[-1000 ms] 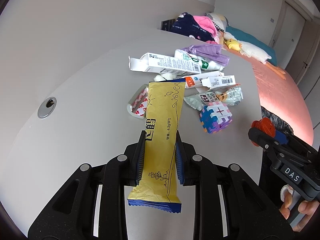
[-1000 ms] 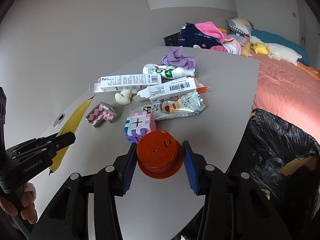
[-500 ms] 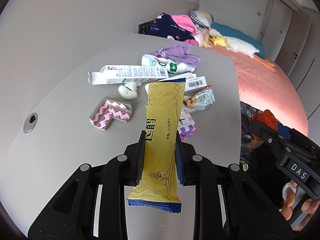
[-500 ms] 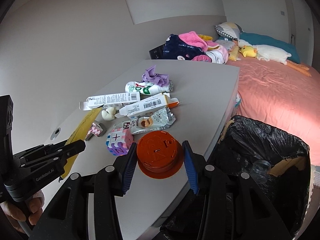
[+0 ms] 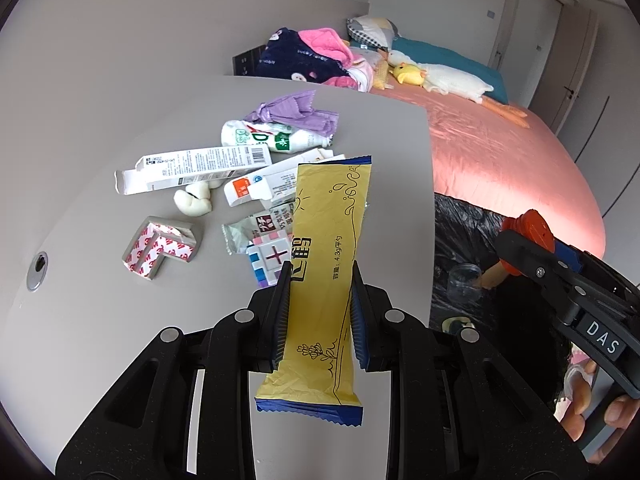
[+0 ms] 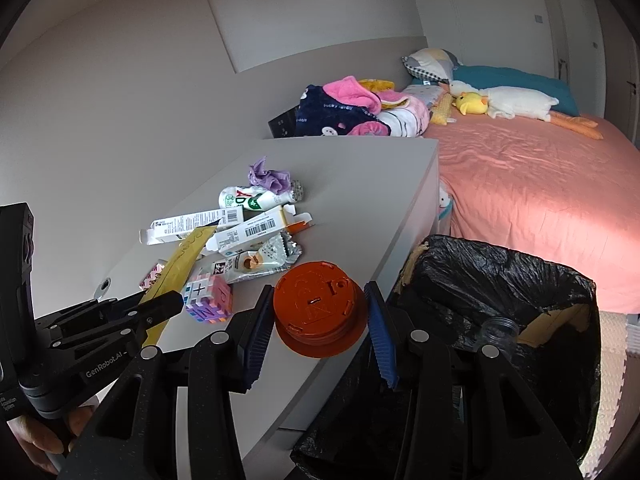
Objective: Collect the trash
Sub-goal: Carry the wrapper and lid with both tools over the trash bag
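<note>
The grey table [image 6: 360, 184] had a messy pile on it: a purple crumpled wrapper [image 5: 296, 114], a white bottle [image 5: 272, 138] lying on its side, a couple of long white cartons [image 5: 192, 168], a silver snack packet [image 6: 260, 260], a pastel puzzle cube [image 6: 208, 296] and an L-shaped foam piece [image 5: 160, 246] with red print. The black-lined trash bin [image 6: 520, 280] sat right off the table's edge, next to a bed with a pink sheet [image 6: 540, 184], and there was a clear cup [image 6: 498, 330] down inside the bin. The left gripper [image 5: 318, 300] was clamped on a yellow sachet [image 5: 328, 256], which stuck up and blocked part of the pile. The right gripper [image 6: 318, 320] was squeezing an orange lid [image 6: 318, 308] over the table edge by the bin. The print on the lid's top was too small to read, and the bin's bottom was just dark.
</note>
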Tool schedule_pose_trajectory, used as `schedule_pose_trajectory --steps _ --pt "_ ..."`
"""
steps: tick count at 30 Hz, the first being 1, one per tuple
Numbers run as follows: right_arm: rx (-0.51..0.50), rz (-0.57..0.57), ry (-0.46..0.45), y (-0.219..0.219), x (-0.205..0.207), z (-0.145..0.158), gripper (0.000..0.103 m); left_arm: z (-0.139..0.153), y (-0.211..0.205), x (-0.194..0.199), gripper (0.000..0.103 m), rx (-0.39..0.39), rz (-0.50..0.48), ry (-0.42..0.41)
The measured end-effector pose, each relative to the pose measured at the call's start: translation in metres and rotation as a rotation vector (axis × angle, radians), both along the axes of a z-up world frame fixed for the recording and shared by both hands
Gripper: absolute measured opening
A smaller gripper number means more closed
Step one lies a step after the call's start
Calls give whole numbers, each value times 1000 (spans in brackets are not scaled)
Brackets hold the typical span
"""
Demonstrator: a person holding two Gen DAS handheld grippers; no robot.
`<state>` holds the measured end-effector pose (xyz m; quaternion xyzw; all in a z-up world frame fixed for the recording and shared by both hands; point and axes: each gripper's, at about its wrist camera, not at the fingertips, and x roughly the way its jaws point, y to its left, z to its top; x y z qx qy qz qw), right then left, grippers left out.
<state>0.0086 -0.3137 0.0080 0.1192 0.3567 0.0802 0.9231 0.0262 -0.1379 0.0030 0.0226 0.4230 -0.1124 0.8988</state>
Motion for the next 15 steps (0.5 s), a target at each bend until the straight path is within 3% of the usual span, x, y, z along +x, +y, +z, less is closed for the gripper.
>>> schedule_pose_trajectory --steps 15 --pt "16 -101 -1 -53 -14 1 47 -5 -59 4 26 10 -104 16"
